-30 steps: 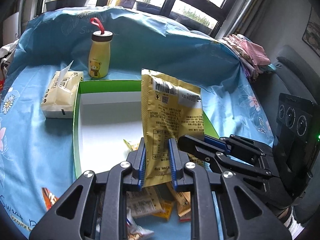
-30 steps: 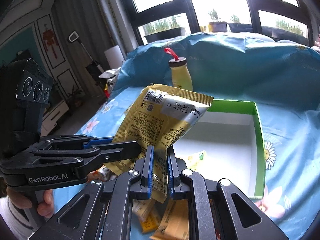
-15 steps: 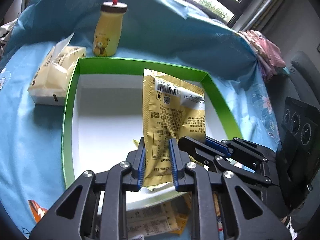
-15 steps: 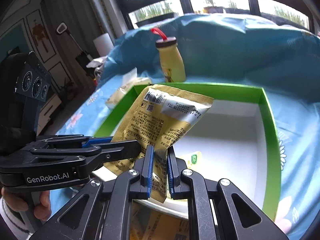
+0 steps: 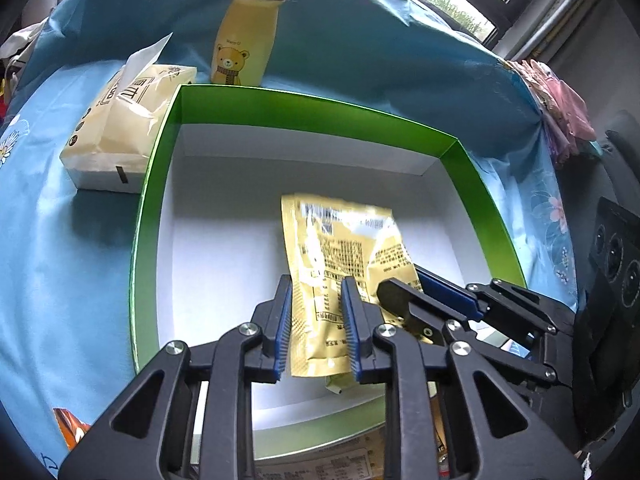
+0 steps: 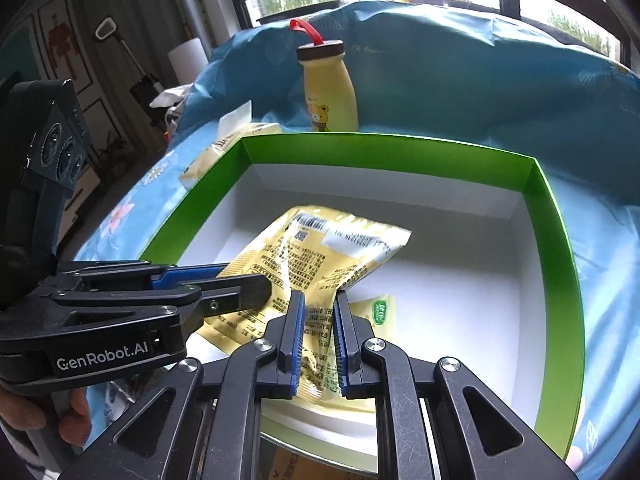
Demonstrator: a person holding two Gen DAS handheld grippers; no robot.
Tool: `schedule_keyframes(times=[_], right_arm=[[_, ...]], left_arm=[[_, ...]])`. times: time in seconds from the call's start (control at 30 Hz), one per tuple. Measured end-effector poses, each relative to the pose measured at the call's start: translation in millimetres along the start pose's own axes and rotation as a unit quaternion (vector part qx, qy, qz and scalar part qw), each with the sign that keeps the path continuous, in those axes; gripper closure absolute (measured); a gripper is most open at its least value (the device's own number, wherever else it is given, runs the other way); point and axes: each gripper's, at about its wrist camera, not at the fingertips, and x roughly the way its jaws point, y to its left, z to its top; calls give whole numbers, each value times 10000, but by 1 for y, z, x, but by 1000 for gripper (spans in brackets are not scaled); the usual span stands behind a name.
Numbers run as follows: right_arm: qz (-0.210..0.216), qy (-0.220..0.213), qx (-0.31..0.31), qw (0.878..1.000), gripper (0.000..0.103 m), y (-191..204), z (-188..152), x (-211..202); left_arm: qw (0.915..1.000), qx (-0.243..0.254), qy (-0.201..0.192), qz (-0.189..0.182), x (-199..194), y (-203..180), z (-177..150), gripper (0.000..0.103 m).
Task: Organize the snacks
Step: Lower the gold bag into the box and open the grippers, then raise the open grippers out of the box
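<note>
A yellow snack packet (image 5: 344, 248) (image 6: 320, 252) tips forward over the white floor of a green-rimmed box (image 5: 312, 100) (image 6: 400, 148). My left gripper (image 5: 316, 284) (image 6: 240, 280) straddles the packet's lower end. Its jaws are opening, the packet is still between them, and the pads look loose on it. From the right, my right gripper (image 6: 319, 296) (image 5: 400, 288) is shut on the packet's bottom corner. A smaller yellow packet with a green label (image 6: 380, 312) lies in the box beneath.
A yellow bear bottle (image 5: 244, 40) (image 6: 328, 88) stands behind the box. A tissue pack (image 5: 120, 120) lies at its left. Loose snack packets (image 5: 340, 464) lie in front of the near rim, an orange one (image 5: 72, 428) further left. A hand (image 6: 40, 416) holds the left gripper.
Both grippers have sunk forward over the box with the packet. The packet, upright before, now leans down toward the box floor and blurs in the left wrist view.
</note>
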Motion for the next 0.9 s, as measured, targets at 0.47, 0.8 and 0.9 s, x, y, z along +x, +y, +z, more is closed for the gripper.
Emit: schedule_keyframes(times=[0.47,0.8,0.9], right_arm=[[-542,-419,145,9975,51,-12,-4,-34],[-518,-746,304,9954,44,-10,-23,-83],[-485,-785,330,9952,42,-6,-34,-96]], left_arm=[[9989,233,-355,198,-26,-15,0,10],[9966,297,-591,495,-61,-19,-18,8],[9950,353,-711,599,-74,-24,-29,1]])
